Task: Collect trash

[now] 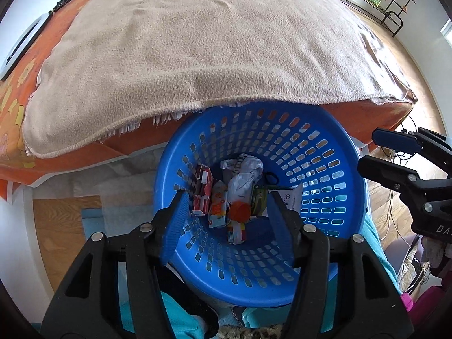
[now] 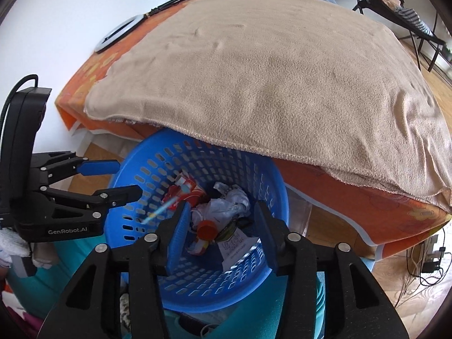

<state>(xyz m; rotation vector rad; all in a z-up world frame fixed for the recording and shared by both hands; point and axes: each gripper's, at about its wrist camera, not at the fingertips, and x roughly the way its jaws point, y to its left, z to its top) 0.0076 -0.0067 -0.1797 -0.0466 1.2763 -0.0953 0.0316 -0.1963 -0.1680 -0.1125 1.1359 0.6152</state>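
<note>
Bed w/ beige blanket (image 1: 183, 50) over orange sheet (image 2: 353, 214) sits just behind blue basket (image 1: 333, 141); blanket edge overhangs basket's far rim.

Left gripper (image 1: 227, 212) and right gripper (image 2: 220, 226) both hang over basket mouth, fingers spread, nothing between pads.

Trash lies on basket floor, below and between the fingers: crumpled white plastic (image 1: 243, 175), red-white carton (image 1: 202, 190), snack wrapper (image 1: 218, 207), orange cap (image 1: 240, 211), paper receipt (image 2: 234, 244).

A light streak (image 2: 158, 212) by basket's left wall is motion-blurred, can't ID. Basket's near rim hidden behind gripper bodies.
</note>
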